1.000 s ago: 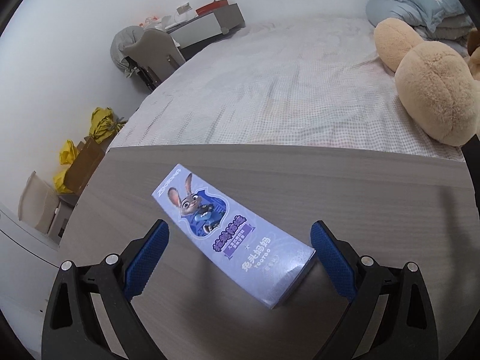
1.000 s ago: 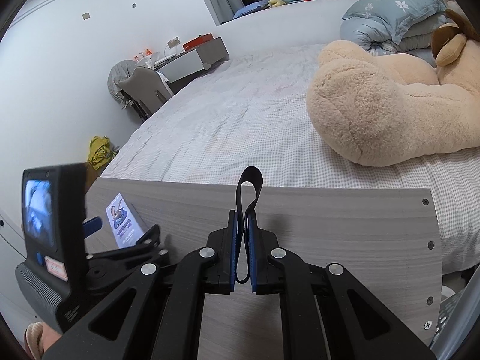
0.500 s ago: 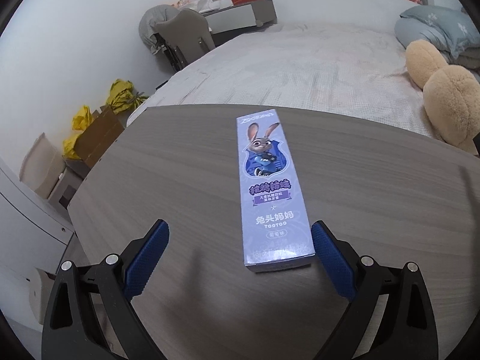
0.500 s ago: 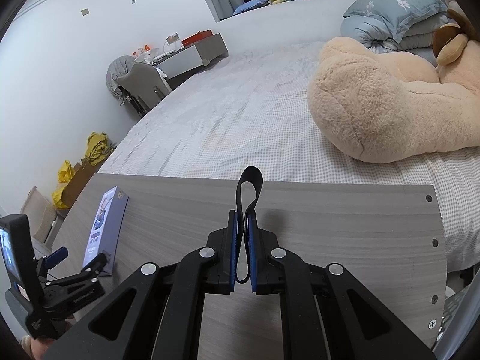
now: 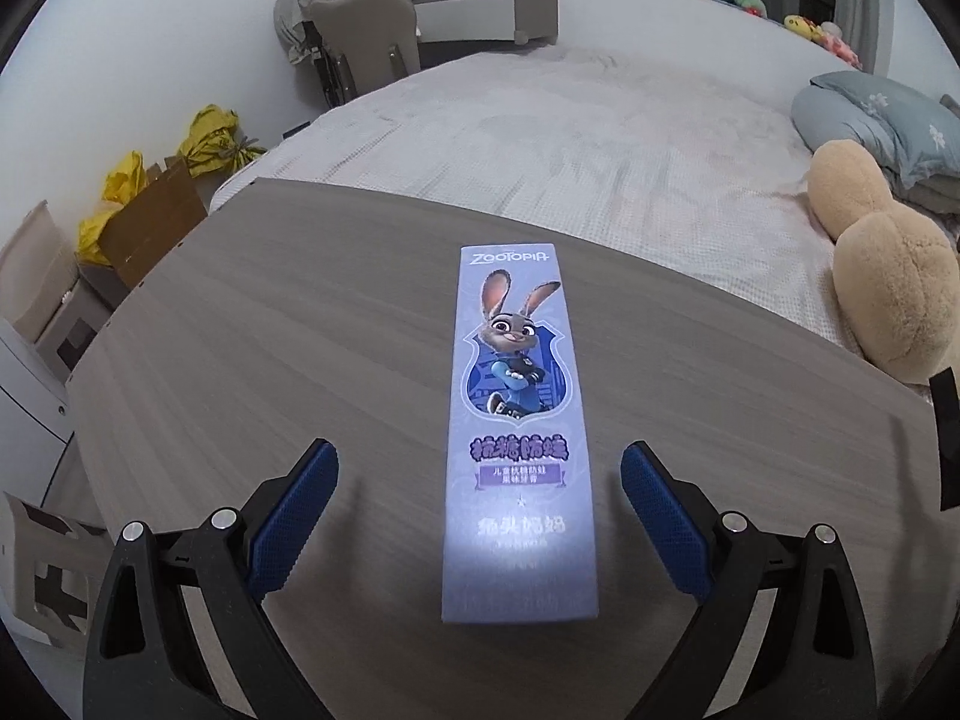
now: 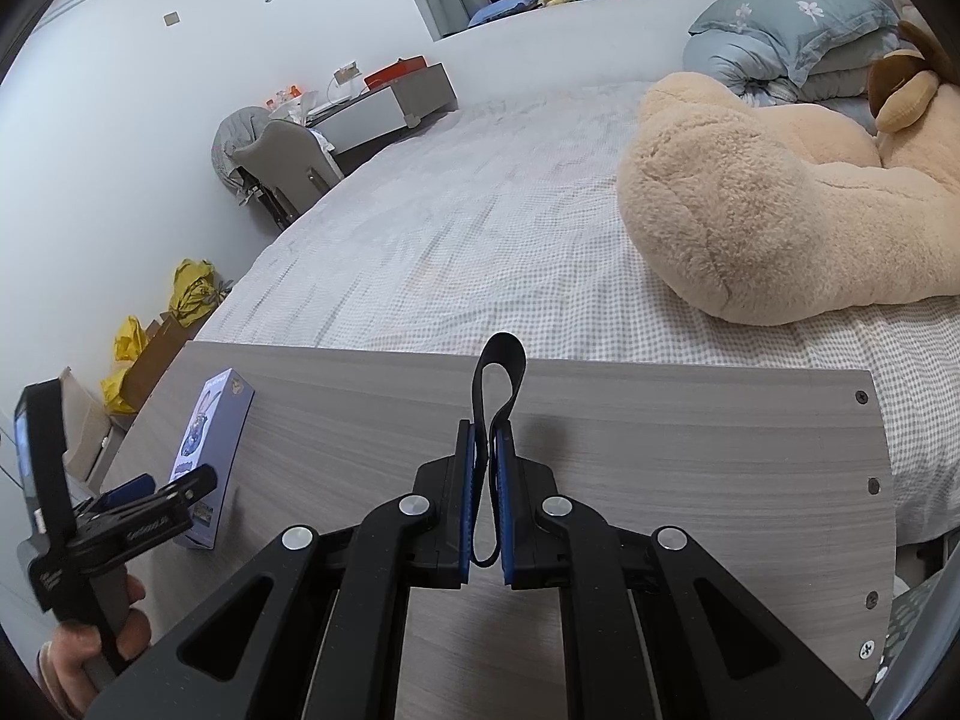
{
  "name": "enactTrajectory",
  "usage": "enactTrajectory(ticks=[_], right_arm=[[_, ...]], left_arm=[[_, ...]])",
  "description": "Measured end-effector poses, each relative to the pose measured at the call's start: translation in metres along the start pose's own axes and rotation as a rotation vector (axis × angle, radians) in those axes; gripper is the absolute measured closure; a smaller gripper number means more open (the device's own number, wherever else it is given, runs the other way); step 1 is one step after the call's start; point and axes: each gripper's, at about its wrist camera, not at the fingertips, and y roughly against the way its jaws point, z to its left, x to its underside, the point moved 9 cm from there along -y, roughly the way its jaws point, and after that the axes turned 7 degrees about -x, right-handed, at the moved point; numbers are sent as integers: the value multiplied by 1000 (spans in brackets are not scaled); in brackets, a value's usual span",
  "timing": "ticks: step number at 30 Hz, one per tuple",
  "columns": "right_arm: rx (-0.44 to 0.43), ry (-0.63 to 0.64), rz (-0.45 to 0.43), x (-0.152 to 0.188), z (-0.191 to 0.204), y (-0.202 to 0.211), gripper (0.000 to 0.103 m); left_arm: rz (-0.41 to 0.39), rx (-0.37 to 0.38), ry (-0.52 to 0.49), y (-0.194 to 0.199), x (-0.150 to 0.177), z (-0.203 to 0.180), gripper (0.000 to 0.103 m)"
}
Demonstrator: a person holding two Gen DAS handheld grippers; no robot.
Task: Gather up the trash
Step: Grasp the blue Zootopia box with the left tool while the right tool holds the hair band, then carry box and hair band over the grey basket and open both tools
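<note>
A long purple carton with a cartoon rabbit [image 5: 519,420] lies flat on the grey wood table [image 5: 270,360], pointing away from me. My left gripper [image 5: 479,465] stands open over its near end, one blue pad on each side and both clear of the carton. The right wrist view shows the same carton [image 6: 210,438] at the table's left end, with the left gripper [image 6: 162,489] there, held by a hand [image 6: 78,648]. My right gripper [image 6: 486,438] hovers over the middle of the table, shut on a black strap loop [image 6: 498,360] that sticks up past its tips.
A bed with a checked sheet [image 6: 480,228] runs along the table's far edge, with a big beige plush toy [image 6: 750,210] and blue pillows [image 6: 798,42] on it. On the floor to the left are a cardboard box [image 5: 150,234] and yellow bags [image 5: 210,138]. A chair [image 5: 360,42] and a desk stand at the far wall.
The left gripper swung round and moved in, so the carton now lies straight between its open fingers instead of slanting across. The right gripper kept still, shut on the strap.
</note>
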Motion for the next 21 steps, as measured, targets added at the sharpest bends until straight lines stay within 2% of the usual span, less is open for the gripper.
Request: enactTrajectory(ticks=[3, 8, 11, 12, 17, 21], right_arm=[[-3, 0, 1, 0, 0, 0, 96], [-6, 4, 0, 0, 1, 1, 96], [-5, 5, 0, 0, 1, 0, 96], [-5, 3, 0, 0, 1, 0, 96], [-7, -7, 4, 0, 0, 1, 96], [-3, -12, 4, 6, 1, 9, 96]], left_arm=[[7, -8, 6, -9, -5, -1, 13], [26, -4, -5, -18, -6, -4, 28], [26, 52, -4, -16, -6, -9, 49], [26, 64, -8, -14, -6, -11, 60], [38, 154, 1, -2, 4, -16, 60], [19, 166, -18, 17, 16, -18, 60]])
